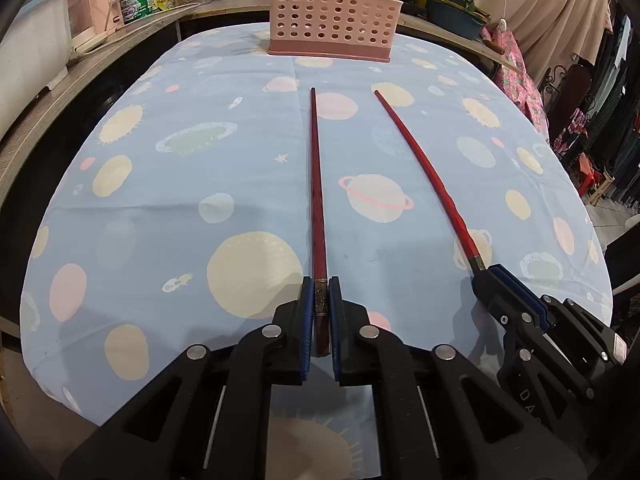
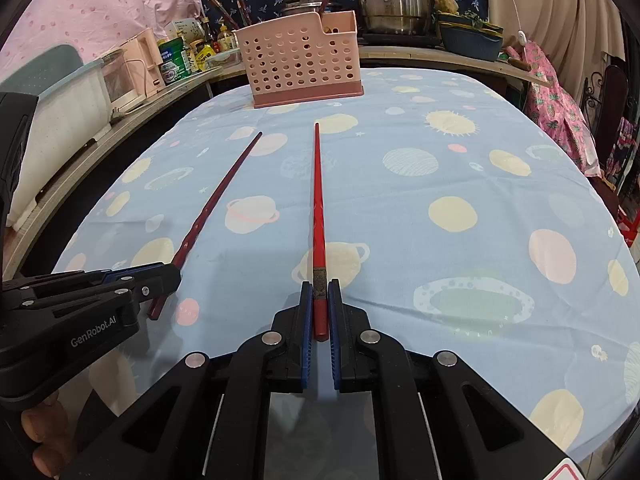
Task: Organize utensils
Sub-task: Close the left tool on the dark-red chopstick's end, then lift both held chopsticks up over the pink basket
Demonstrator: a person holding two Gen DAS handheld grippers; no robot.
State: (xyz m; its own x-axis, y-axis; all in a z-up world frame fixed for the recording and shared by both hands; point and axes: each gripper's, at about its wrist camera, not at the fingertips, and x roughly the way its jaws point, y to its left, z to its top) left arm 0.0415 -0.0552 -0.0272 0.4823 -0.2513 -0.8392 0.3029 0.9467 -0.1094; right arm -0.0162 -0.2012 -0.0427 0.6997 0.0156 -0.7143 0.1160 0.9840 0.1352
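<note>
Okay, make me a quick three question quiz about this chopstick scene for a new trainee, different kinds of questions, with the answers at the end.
1. True or false: the left gripper is shut on the dark red chopstick.
2. What does the right gripper hold? A) a spoon B) the bright red chopstick C) nothing
3. Fill in: both chopstick tips point toward the pink perforated plastic ____ at the far end of the blue planet-print tablecloth.

Key: 1 true; 2 B; 3 basket.

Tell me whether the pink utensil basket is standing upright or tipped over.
Upright. The pink basket sits flat on its darker base on the tablecloth, open top facing up, beyond the two chopstick tips.
</note>
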